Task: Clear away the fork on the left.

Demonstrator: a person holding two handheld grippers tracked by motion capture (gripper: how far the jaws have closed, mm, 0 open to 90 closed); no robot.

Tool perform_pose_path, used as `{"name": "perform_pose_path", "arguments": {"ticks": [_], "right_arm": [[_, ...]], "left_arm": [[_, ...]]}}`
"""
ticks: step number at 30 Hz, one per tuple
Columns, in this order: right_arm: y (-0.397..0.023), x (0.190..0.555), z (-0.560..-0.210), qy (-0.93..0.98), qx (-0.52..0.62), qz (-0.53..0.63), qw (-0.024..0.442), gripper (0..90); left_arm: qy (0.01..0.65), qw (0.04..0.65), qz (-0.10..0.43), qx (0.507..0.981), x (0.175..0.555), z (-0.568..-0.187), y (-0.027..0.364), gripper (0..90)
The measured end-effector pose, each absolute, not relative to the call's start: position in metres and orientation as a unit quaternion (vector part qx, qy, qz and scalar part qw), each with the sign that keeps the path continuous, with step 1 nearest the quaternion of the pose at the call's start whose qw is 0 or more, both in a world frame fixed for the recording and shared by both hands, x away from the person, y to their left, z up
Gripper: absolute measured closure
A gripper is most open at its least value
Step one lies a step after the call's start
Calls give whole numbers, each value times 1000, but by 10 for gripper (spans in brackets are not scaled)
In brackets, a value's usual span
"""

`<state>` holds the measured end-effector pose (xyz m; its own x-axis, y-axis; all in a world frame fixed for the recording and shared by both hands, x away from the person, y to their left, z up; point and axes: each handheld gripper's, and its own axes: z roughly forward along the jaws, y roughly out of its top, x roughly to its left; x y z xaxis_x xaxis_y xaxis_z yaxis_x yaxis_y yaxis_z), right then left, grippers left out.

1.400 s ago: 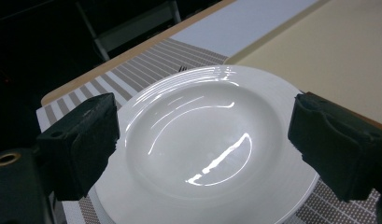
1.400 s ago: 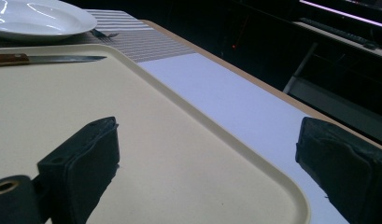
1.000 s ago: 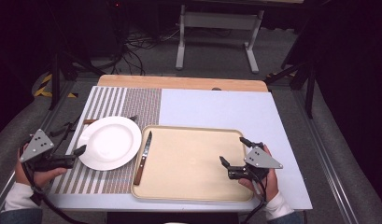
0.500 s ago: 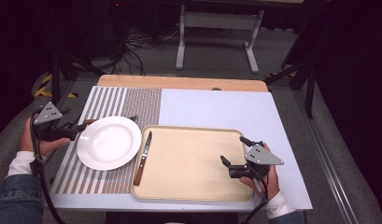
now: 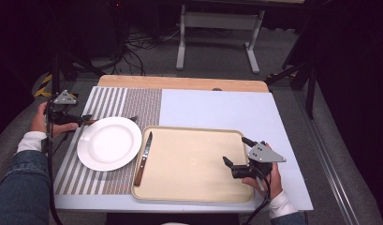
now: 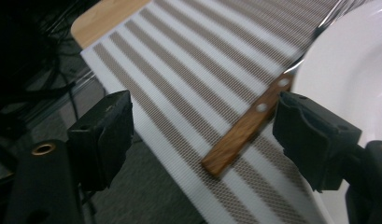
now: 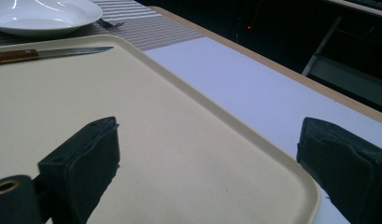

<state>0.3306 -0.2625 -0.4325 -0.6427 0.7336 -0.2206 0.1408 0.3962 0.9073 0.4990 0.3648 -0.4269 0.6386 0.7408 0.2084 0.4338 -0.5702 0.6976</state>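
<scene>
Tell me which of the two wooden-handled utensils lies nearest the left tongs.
The fork, tucked under the far side of the white plate: its handle end lies between the open left tongs. The knife rests on the tray edge, beyond the plate.

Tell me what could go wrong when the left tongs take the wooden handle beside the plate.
1. The left tongs have just been closing with the handle between them, not yet gripped. Its far end goes under the plate, so pulling may drag or tip the plate.
2. The handle lies close to one jaw, off centre, so the grip could slip.
</scene>
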Motion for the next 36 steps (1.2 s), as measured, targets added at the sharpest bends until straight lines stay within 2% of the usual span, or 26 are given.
{"name": "perform_pose_path", "arguments": {"ticks": [5, 9, 13, 18, 23, 25, 29, 31, 36], "right_arm": [[-262, 330, -434, 777, 283, 465, 317, 68], [-261, 330, -435, 781, 284, 459, 315, 69], [-261, 329, -436, 784, 282, 457, 313, 70], [-260, 328, -437, 788, 281, 451, 309, 72], [-259, 329, -438, 792, 281, 447, 308, 72], [-259, 329, -439, 792, 280, 448, 305, 74], [-259, 329, -439, 795, 279, 446, 302, 75], [-259, 330, -440, 796, 280, 445, 300, 75], [-258, 329, -441, 801, 278, 442, 294, 75]], "left_arm": [[345, 285, 217, 868, 515, -435, 368, 244], [330, 257, 203, 885, 519, -440, 368, 311], [309, 254, 160, 902, 524, -445, 370, 388], [293, 229, 136, 918, 529, -451, 365, 475], [282, 230, 133, 922, 532, -452, 359, 545], [280, 233, 130, 922, 532, -453, 358, 618], [282, 225, 139, 922, 532, -452, 356, 660], [288, 209, 152, 922, 532, -451, 356, 728], [297, 210, 143, 921, 533, -451, 358, 745]]}}
